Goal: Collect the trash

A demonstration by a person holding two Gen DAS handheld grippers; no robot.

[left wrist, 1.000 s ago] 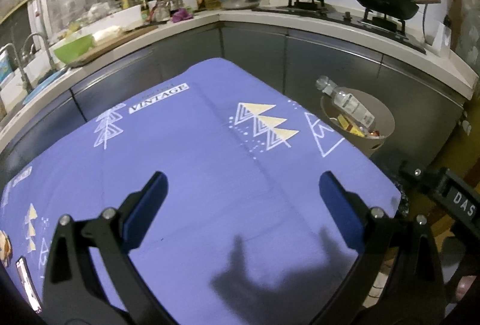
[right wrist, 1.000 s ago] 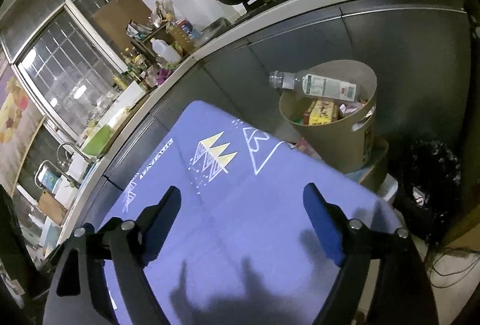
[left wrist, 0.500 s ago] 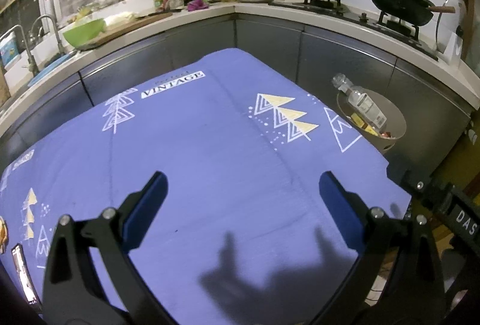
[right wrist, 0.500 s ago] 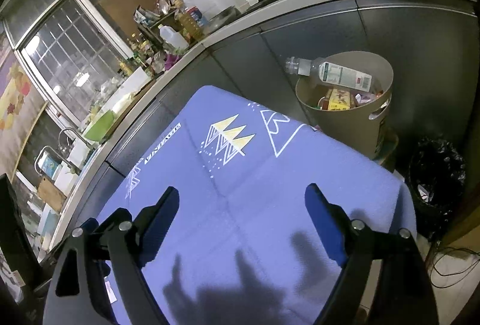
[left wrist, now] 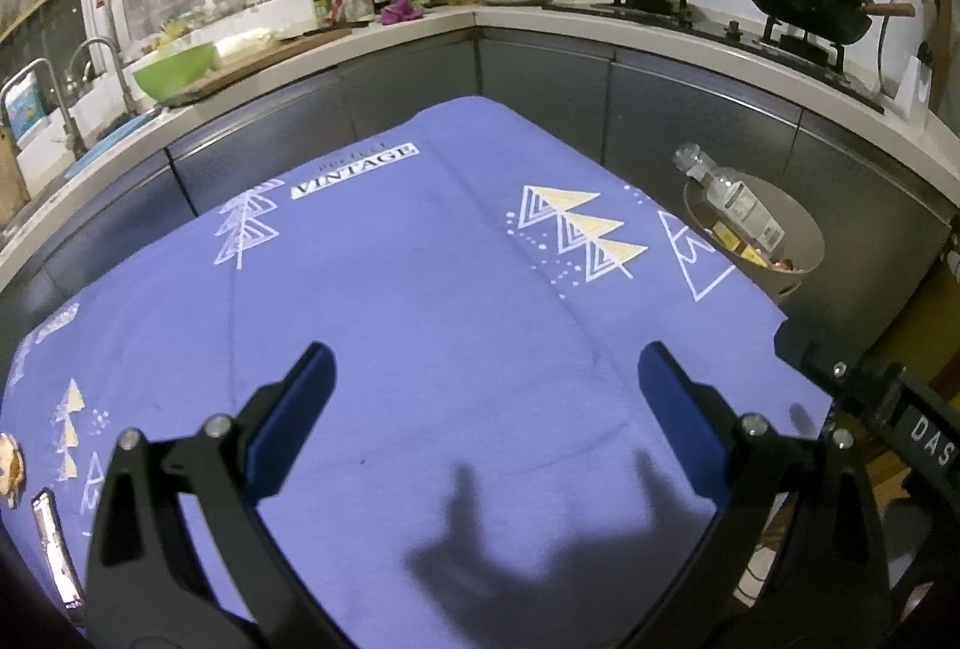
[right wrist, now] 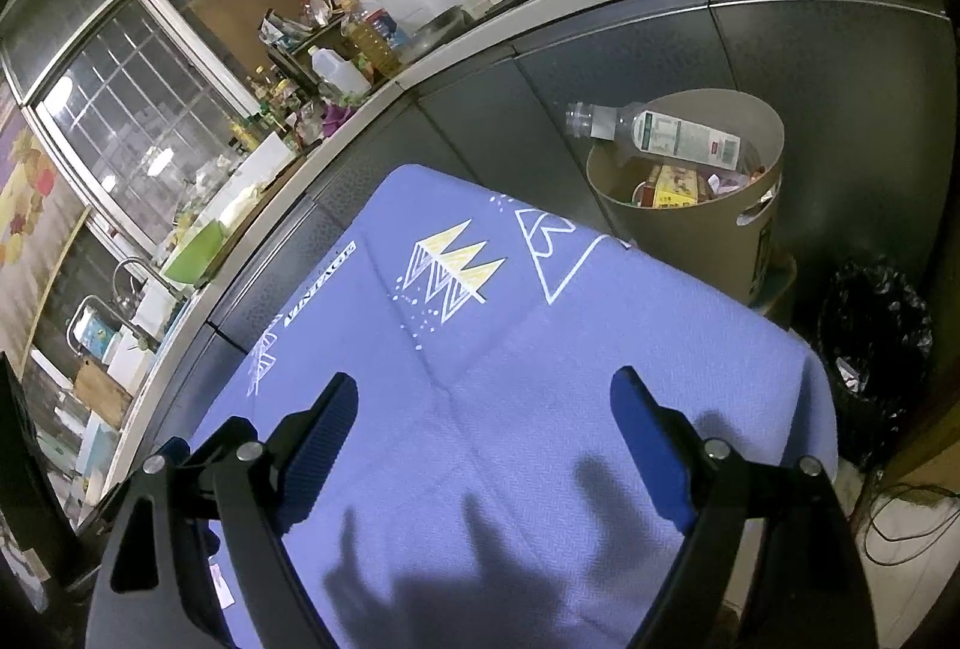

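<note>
We see the clear bottle (right wrist: 660, 136) lying across the beige bin (right wrist: 690, 235) ahead-right, its long axis sideways, neck pointing left. Our left gripper (left wrist: 483, 379) and right gripper (right wrist: 483, 403) hover over the blue cloth (left wrist: 420, 289), jaws wide apart, holding nothing.

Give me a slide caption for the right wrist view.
Open right gripper over the blue tablecloth, facing a tan bin holding a clear bottle.
</note>
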